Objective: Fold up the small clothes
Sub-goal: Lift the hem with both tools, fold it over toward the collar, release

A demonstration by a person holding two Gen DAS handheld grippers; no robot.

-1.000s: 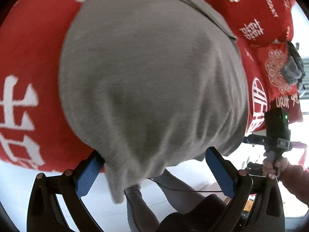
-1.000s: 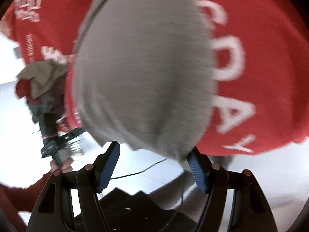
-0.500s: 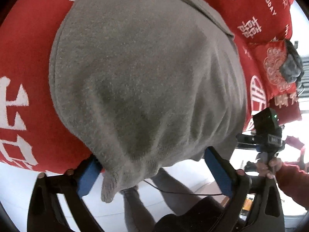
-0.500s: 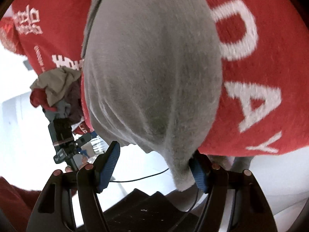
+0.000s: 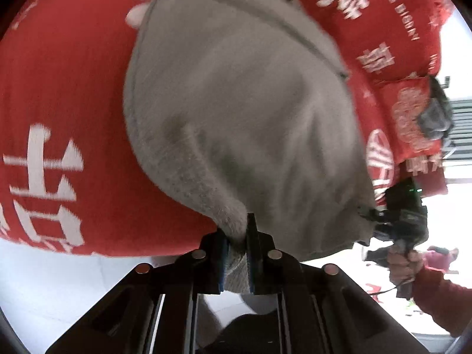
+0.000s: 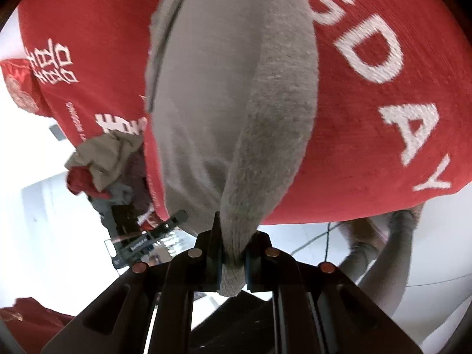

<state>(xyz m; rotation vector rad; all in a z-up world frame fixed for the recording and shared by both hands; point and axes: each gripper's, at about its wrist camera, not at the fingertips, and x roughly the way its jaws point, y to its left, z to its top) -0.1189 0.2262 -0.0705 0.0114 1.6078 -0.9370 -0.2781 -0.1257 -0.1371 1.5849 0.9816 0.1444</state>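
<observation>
Two corners of the grey garment (image 5: pixel 242 124) pinched.
Left gripper (image 5: pixel 236 253) and right gripper (image 6: pixel 233 259), jaws just closed, each clamp a near corner; cloth extends far across the red blanket (image 5: pixel 65 94).

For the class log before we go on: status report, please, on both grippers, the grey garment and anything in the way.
Left gripper and right gripper just closed, each pinching a corner of the grey garment. Garment lies on red printed cloth. Clothes pile off to the side, not blocking.

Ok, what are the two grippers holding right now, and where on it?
Both hold the grey garment. The left gripper has just closed on one near corner of its edge, the right gripper on the other.
</observation>
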